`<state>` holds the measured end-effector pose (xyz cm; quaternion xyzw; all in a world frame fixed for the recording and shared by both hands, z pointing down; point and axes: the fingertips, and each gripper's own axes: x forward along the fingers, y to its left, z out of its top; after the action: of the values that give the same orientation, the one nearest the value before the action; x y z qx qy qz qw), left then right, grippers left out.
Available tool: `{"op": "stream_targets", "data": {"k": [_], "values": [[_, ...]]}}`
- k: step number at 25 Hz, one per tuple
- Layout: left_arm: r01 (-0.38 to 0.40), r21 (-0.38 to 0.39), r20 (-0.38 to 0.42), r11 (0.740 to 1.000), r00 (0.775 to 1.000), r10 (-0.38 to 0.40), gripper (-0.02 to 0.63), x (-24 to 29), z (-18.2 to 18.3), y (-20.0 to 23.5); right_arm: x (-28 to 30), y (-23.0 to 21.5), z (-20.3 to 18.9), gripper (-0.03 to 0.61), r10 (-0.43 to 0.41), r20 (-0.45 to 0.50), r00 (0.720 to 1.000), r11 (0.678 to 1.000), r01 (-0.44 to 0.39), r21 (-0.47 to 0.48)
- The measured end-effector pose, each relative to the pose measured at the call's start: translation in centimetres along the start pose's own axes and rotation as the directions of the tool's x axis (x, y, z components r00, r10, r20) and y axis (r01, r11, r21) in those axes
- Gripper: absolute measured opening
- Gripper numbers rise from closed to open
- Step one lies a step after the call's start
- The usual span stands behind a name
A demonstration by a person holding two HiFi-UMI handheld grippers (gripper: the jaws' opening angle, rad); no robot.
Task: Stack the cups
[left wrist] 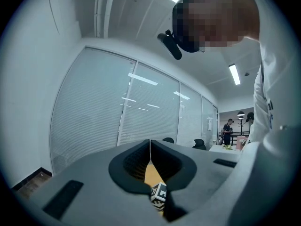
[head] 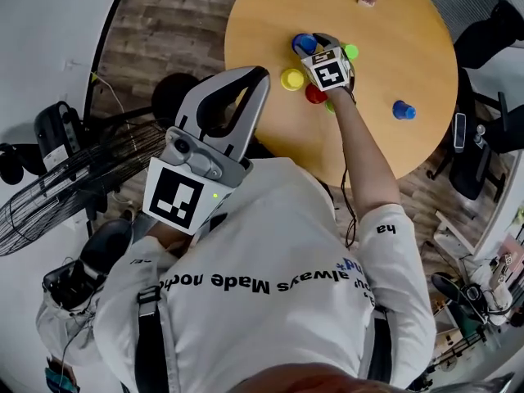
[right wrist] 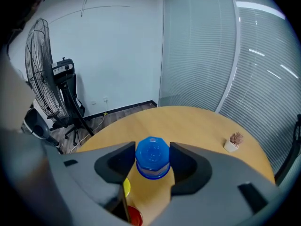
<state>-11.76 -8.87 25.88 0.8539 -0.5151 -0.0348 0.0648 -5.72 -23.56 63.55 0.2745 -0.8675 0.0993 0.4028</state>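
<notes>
Pickup stage: right gripper [right wrist: 153, 150] pinches inverted blue cup [right wrist: 152, 160], left gripper [left wrist: 150, 146] idles, jaws pressed together, empty; next likely needs centring it over yellow cup [head: 292, 79].

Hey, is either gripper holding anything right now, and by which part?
The right gripper holds the blue cup, its jaws pressed on opposite sides of the cup's wall. The left gripper is shut and empty.

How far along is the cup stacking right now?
No stack shows yet. The right gripper grips a blue cup, upside down. The yellow cup, red cup, green cup and second blue cup sit separate on the table, unstacked. The left gripper is shut, empty.
</notes>
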Motion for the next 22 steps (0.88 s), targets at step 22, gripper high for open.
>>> {"op": "stream_targets", "data": {"k": [22], "values": [[0.102, 0.038, 0.058, 0.994, 0.993, -0.104, 0.028, -2.5, 2.0, -5.7, -7.7, 3.4, -4.3, 0.239, 0.02, 0.01, 1.0, 0.999, -0.02, 0.041]]}}
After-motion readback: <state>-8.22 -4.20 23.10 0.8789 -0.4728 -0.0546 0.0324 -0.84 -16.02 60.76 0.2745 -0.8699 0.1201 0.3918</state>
